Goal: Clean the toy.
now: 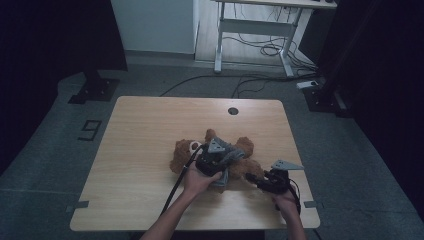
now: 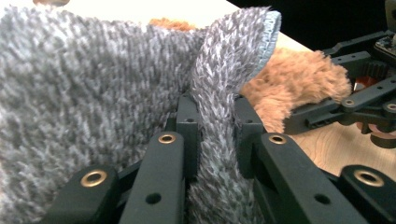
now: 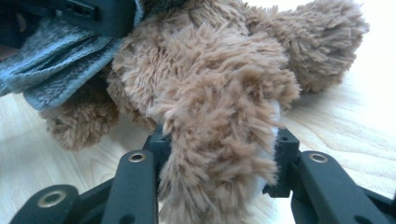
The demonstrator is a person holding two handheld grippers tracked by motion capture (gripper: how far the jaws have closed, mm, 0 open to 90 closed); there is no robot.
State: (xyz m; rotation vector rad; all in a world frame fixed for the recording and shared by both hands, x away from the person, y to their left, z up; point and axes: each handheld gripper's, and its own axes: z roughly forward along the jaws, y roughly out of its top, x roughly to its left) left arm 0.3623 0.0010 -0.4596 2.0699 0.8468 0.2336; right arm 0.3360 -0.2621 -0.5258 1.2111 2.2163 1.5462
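Dim, dark-edged high view; both gripper views brighter, softly blurred, with washed-out glare behind

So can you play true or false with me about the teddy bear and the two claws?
1. The teddy bear lies on the wooden table. True.
2. The left claw pinches a fold of fuzzy grey cloth. True.
3. The right claw grips a red ball. False: a furry brown limb of the bear sits between its jaws.
4. The teddy bear is green. False: it is brown.
5. The grey cloth is on the floor. False: it lies over the bear on the table.
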